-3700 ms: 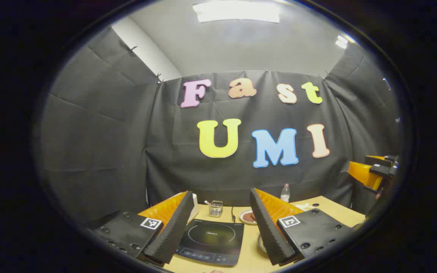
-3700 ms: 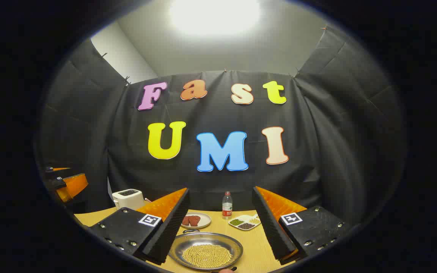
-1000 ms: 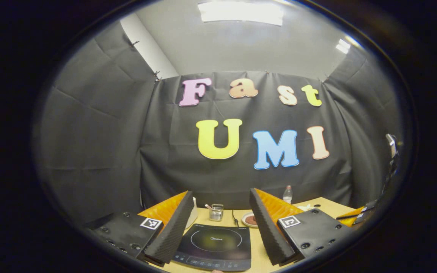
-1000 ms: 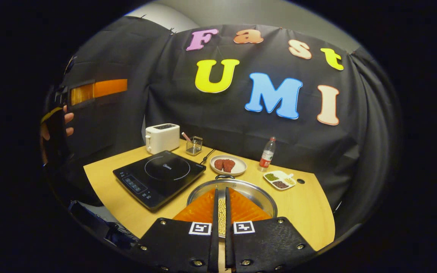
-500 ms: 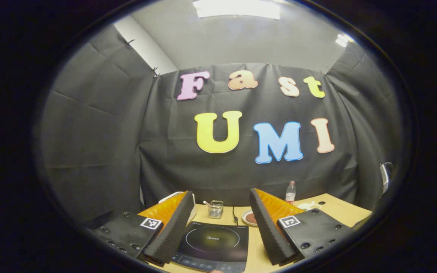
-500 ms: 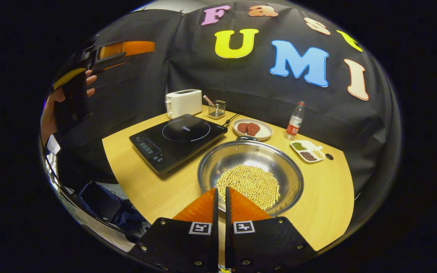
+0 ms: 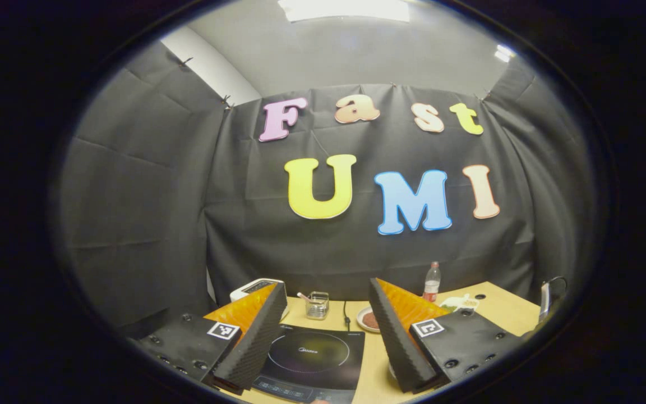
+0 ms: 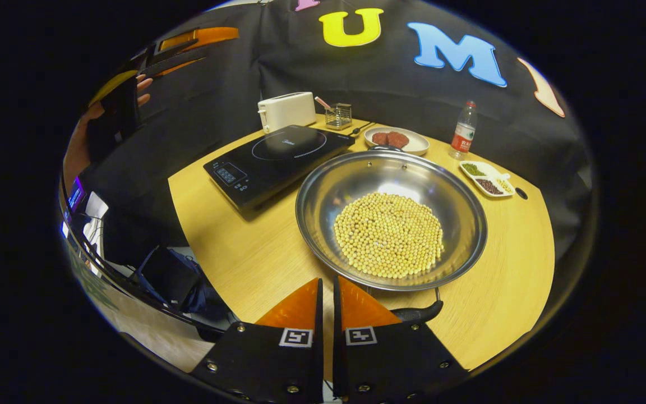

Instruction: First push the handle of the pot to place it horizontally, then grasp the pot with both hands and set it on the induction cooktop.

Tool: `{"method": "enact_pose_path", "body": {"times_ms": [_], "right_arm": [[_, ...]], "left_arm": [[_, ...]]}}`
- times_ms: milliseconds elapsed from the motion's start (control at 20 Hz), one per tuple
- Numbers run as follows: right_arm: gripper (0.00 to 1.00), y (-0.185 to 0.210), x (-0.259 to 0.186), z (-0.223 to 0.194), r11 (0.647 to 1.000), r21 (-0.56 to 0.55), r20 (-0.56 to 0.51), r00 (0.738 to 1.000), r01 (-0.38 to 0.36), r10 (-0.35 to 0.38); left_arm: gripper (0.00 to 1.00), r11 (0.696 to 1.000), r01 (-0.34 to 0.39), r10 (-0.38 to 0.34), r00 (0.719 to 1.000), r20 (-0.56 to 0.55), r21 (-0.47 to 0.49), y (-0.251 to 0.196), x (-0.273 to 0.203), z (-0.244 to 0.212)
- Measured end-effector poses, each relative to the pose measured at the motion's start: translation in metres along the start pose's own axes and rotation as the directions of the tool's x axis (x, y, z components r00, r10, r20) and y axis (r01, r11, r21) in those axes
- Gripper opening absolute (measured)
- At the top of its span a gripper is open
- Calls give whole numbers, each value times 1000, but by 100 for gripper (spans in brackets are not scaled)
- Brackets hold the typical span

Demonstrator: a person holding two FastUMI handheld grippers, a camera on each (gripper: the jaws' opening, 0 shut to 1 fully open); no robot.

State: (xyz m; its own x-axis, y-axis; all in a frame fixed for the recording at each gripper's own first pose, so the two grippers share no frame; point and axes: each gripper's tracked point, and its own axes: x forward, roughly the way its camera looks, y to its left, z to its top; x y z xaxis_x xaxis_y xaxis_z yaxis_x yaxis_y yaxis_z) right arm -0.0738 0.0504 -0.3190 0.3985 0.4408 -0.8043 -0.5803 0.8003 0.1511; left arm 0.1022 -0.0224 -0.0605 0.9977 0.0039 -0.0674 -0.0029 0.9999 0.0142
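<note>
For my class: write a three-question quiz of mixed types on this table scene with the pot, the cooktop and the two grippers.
1. True or false: the pot already sits on the induction cooktop.
2. What fills the bottom of the pot? A) soybeans B) water C) meat
3. Fill in: the right gripper has its jaws ____, near the pot's front handle.

Key: 1 false, it stands on the table beside the cooktop. 2 A, the soybeans. 3 shut; the left gripper is open above the cooktop.
</note>
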Motion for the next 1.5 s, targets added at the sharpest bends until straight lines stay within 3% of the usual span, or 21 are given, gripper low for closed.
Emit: {"method": "enact_pose_path", "body": {"times_ms": [350, 850, 1500], "right_arm": [[1, -19, 0, -13, 999, 46, -24, 1000, 5, -4], [1, -66, -9, -21, 993, 75, -43, 995, 88, -85], [1, -150, -15, -18, 970, 126, -44, 978, 206, -202]], "left_arm": [[99, 1000, 20, -19, 1000, -12, 8, -27, 11, -6], [99, 999, 49, -49, 999, -9, -8, -55, 28, -8], [99, 1000, 30, -30, 999, -25, 2, -77, 40, -18]]}}
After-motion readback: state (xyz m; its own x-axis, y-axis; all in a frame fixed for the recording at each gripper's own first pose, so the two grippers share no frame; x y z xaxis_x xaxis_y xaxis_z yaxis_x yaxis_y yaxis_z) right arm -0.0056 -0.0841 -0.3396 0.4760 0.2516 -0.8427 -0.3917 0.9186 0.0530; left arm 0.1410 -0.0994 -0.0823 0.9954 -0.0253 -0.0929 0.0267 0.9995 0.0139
